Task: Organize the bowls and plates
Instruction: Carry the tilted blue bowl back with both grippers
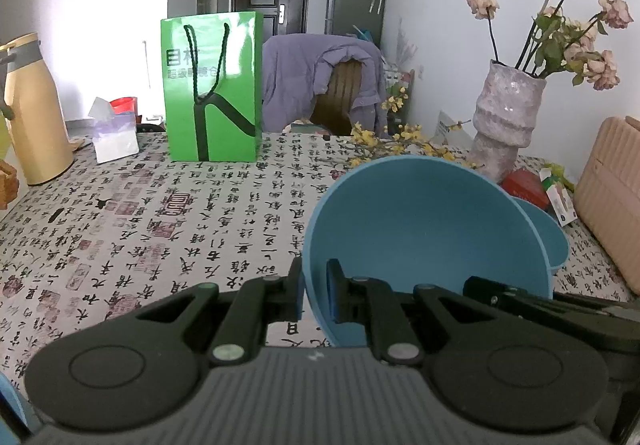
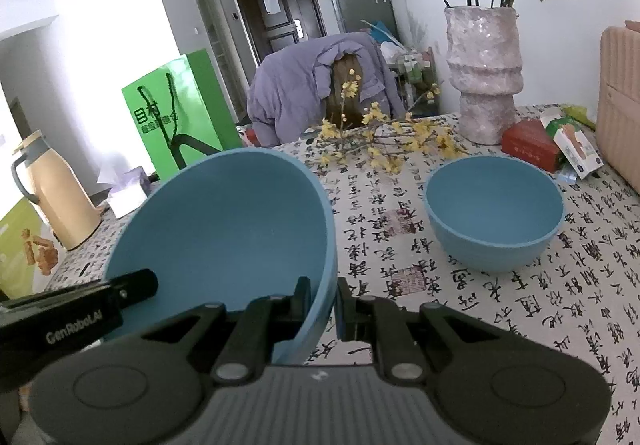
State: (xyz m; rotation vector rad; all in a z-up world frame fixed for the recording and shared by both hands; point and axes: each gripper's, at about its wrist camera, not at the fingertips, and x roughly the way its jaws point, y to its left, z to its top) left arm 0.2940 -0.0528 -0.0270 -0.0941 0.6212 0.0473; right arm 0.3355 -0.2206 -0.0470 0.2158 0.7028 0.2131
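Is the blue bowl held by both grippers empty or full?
Empty. The held bowl shows only its bare blue inside in both views; the left gripper and right gripper pinch opposite rims.

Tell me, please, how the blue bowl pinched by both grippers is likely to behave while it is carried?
The held bowl looks matte and thin-walled, so probably light and stiff. Pinched only at its rim by the left gripper and right gripper, it may pivot or slip.
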